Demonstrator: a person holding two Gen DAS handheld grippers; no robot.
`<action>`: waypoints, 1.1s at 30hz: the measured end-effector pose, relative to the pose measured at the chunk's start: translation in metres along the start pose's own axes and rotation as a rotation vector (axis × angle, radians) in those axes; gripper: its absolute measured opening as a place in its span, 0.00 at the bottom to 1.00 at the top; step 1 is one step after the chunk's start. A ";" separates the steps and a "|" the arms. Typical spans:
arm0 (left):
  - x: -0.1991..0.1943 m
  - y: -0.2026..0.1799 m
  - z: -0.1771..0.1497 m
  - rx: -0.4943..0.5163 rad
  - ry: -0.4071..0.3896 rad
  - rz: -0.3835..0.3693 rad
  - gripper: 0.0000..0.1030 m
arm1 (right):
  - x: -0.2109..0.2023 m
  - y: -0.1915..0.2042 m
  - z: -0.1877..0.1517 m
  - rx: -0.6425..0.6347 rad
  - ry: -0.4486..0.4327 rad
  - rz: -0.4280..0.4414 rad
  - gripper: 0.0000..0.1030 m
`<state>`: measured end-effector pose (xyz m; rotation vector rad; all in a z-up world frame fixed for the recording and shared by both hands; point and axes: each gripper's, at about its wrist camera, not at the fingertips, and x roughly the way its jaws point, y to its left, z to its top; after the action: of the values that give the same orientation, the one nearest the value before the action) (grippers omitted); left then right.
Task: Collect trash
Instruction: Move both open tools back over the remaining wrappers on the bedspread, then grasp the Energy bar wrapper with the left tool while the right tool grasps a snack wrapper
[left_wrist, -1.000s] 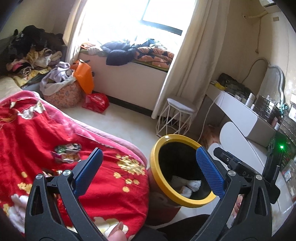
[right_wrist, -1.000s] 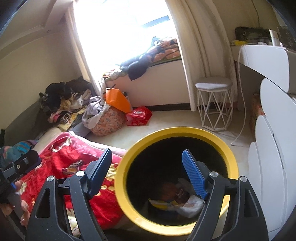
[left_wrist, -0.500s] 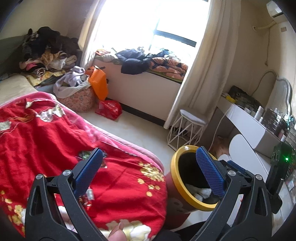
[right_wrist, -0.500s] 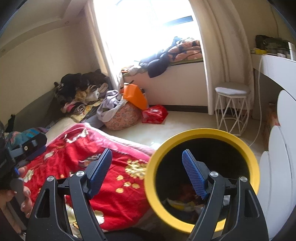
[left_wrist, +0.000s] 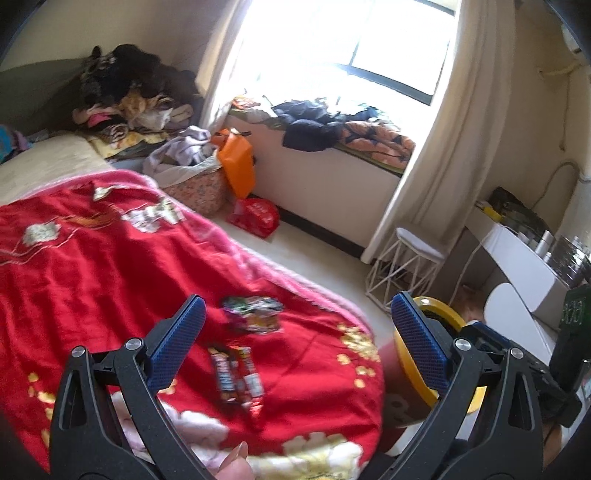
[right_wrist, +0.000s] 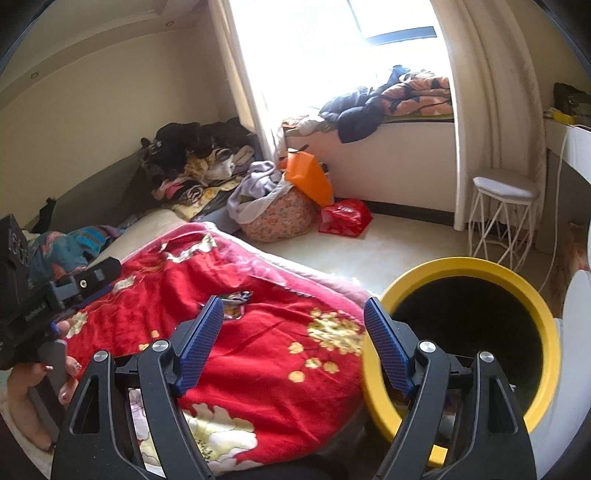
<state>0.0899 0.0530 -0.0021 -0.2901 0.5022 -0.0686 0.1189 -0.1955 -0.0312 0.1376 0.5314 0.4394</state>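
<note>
Two snack wrappers lie on the red blanket (left_wrist: 92, 266): a crumpled colourful wrapper (left_wrist: 255, 310) and, nearer to me, a long dark and red wrapper (left_wrist: 236, 373). My left gripper (left_wrist: 295, 332) hovers open above them with nothing between its blue pads. A yellow-rimmed bin (right_wrist: 513, 273) stands on the floor right of the bed; its rim (left_wrist: 439, 306) peeks out behind the left gripper's right finger. My right gripper (right_wrist: 293, 330) is open and empty over the blanket's edge beside the bin. The crumpled wrapper (right_wrist: 236, 301) shows just past its left fingertip.
A white wire stool (right_wrist: 502, 218) and a white dresser (left_wrist: 524, 258) stand at the right. A laundry basket (right_wrist: 277, 218), an orange bag (right_wrist: 310, 177) and a red bag (right_wrist: 343, 218) sit on the floor under the window seat. Clothes are piled at the bed's far end (left_wrist: 125, 99).
Both grippers swung left, away from the bin's mouth and over the red blanket. The bin slid to the right in both views, and the wrappers came between the left gripper's fingers.
</note>
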 end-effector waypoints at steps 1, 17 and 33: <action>0.000 0.006 -0.001 -0.010 0.005 0.010 0.90 | 0.004 0.003 0.000 -0.003 0.007 0.006 0.74; 0.011 0.068 -0.022 -0.102 0.131 0.075 0.81 | 0.067 0.036 -0.001 -0.032 0.114 0.104 0.73; 0.051 0.076 -0.056 -0.186 0.316 -0.027 0.30 | 0.166 0.056 -0.012 -0.038 0.312 0.182 0.40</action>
<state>0.1069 0.1042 -0.0945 -0.4714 0.8210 -0.0950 0.2201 -0.0717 -0.1046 0.0810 0.8202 0.6537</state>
